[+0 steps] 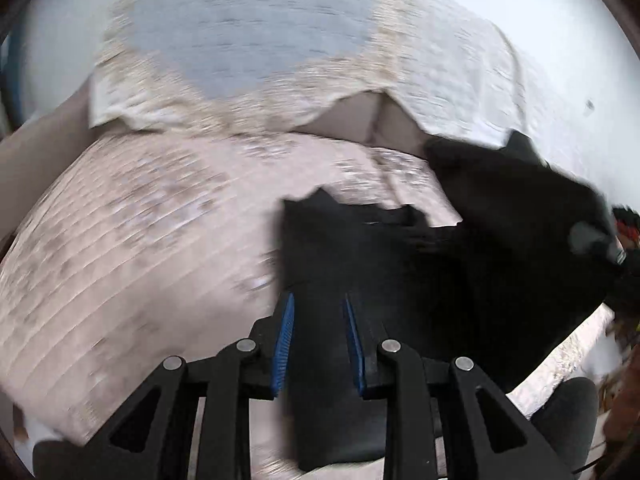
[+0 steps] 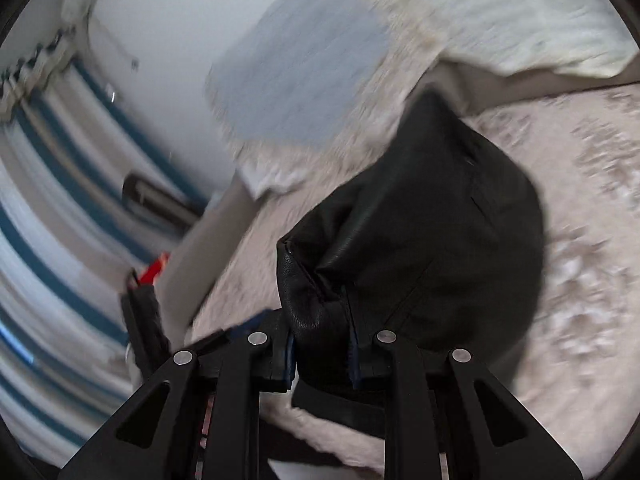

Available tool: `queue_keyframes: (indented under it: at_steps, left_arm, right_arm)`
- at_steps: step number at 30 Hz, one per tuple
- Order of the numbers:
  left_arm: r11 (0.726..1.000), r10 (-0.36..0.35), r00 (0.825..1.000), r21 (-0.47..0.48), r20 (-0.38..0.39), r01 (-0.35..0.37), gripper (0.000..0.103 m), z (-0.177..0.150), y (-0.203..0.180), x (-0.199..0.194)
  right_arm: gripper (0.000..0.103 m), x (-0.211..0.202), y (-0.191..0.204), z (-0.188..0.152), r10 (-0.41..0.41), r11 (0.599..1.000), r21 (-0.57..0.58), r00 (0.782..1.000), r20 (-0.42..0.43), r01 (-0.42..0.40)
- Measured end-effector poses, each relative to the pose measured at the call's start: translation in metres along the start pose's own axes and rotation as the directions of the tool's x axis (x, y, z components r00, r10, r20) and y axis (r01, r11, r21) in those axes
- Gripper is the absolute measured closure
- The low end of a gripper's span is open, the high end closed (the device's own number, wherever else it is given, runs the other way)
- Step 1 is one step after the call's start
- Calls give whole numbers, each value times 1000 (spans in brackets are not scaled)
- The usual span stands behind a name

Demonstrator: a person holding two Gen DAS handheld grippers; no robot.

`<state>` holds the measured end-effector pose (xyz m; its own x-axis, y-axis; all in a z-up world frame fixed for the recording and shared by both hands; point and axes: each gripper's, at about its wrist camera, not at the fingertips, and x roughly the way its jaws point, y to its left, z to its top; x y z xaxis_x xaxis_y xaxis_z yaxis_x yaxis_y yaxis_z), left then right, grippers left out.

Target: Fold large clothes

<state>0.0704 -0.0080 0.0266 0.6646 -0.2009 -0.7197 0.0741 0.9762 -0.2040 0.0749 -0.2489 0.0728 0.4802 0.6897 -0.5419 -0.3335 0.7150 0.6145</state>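
The left gripper [image 1: 319,312] has a fold of the black garment [image 1: 460,272] pinched between its blue-padded fingers [image 1: 285,340], the dark cloth running down between them and out below the linkage. From that grip the garment stretches away to the right side of the left wrist view, where it bunches up against the other tool. The right gripper [image 2: 322,344] is likewise clamped on the same black garment [image 2: 420,232], which in the right wrist view looks like smooth, slightly grained leather-like material with a stitched seam near the fingers [image 2: 290,354]; it billows up ahead of the gripper in a rounded hump. Both ends of the garment are held above a bed covered with a pale pink textured bedspread [image 1: 140,240], and part of the cloth hangs just over it; whether any of it touches the bedspread cannot be told. Beyond the bedspread lies a cream pillow [image 1: 248,52] with a grey-blue centre panel, propped against a white wall [image 1: 560,40]. In the right wrist view a blue-and-white striped curtain [image 2: 52,220] blurs along the left edge
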Motion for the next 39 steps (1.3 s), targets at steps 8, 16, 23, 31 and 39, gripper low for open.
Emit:
queue_keyframes:
  at_steps: [8, 16, 23, 31, 39]
  left_arm:
    - [990, 38, 998, -131, -43, -44, 76, -30, 56, -11]
    - [992, -46, 999, -113, 4, 46, 76, -13, 43, -22]
    - [983, -171, 984, -67, 47, 174, 57, 5, 10, -40]
    - [973, -224, 972, 32, -71, 227, 64, -7, -34, -6]
    - [970, -240, 966, -48, -98, 237, 95, -27, -12, -3]
  right_arm:
    - [81, 90, 5, -50, -38, 997, -79, 978, -204, 22]
    - [54, 51, 22, -44, 51, 992, -104, 985, -162, -69]
    - [54, -9, 7, -45, 34, 995, -90, 999, -4, -34]
    - [54, -18, -28, -55, -56, 998, 8, 998, 0, 56]
    - [54, -22, -30, -59, -75, 997, -3, 997, -14, 75]
